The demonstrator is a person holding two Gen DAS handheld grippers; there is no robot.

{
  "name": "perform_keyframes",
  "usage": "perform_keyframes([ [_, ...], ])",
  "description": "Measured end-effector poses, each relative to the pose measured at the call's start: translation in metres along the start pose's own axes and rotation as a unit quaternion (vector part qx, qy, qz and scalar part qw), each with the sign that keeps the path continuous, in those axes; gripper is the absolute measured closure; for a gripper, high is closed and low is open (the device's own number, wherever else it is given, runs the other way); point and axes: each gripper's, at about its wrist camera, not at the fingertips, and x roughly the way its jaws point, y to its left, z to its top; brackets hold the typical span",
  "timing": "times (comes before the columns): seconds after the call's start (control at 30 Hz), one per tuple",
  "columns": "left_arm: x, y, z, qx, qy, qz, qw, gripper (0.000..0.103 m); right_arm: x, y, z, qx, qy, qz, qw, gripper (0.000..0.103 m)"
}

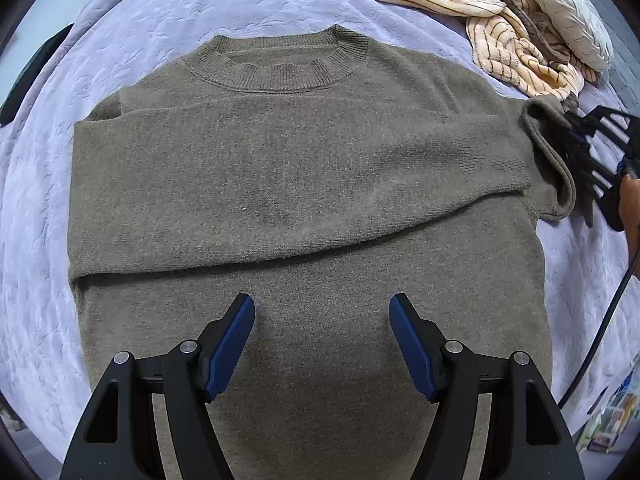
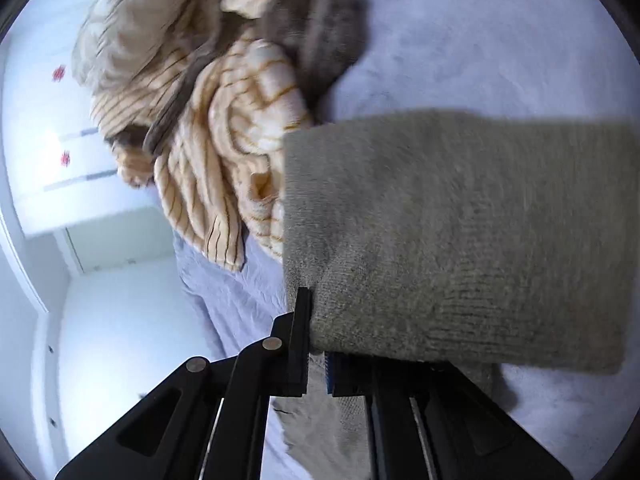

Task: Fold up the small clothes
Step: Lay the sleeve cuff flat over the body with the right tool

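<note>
An olive-brown knit sweater (image 1: 304, 168) lies flat on a lavender bedspread (image 1: 120, 20), collar at the far end, with one sleeve folded across the chest. My left gripper (image 1: 322, 308) hovers open over the sweater's lower body with nothing between its blue pads. At the sweater's right side, my right gripper (image 1: 576, 128) is shut on the edge of the other sleeve (image 1: 548, 152), which curls up there. In the right wrist view the sleeve (image 2: 460, 240) drapes over the right gripper (image 2: 318, 320), hiding one finger.
A pile of cream striped clothes (image 1: 500, 20) (image 2: 224, 120) and a cream quilted pillow (image 1: 568, 12) lie at the far right of the bed. A black cable (image 1: 600, 340) hangs at the right. White cupboard fronts (image 2: 80, 160) stand beyond the bed.
</note>
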Motion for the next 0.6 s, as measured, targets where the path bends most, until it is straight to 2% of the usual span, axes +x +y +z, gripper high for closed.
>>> perform_keyframes([
  [0.07,0.0,0.003,0.001,-0.005,-0.001,-0.003,1.0,0.033,-0.004,0.028,-0.004,-0.071,0.002,-0.013,0.997,0.097],
  [0.13,-0.003,0.011,0.0,-0.012,-0.006,-0.003,0.9999,0.033,-0.006,0.061,-0.015,-0.148,0.008,-0.019,0.989,0.097],
  [0.3,-0.014,0.039,-0.005,-0.034,-0.021,0.001,0.9992,0.033,0.003,0.129,-0.074,-0.322,0.039,-0.033,0.945,0.097],
  [0.37,-0.018,0.057,-0.008,-0.046,-0.025,0.005,0.9986,0.033,0.016,0.148,-0.11,-0.389,0.059,-0.043,0.918,0.097],
  [0.4,-0.019,0.066,-0.01,-0.053,-0.027,0.008,0.9982,0.033,0.025,0.153,-0.138,-0.429,0.076,-0.051,0.899,0.097],
  [0.47,-0.023,0.087,-0.015,-0.072,-0.029,0.014,0.9969,0.033,0.045,0.158,-0.178,-0.479,0.106,-0.065,0.869,0.097],
  [0.5,-0.023,0.092,-0.017,-0.079,-0.03,0.016,0.9963,0.033,0.062,0.156,-0.205,-0.511,0.127,-0.08,0.847,0.097],
  [0.6,-0.025,0.124,-0.029,-0.1,-0.029,0.025,0.9943,0.033,0.1,0.133,-0.264,-0.567,0.168,-0.127,0.796,0.097],
])
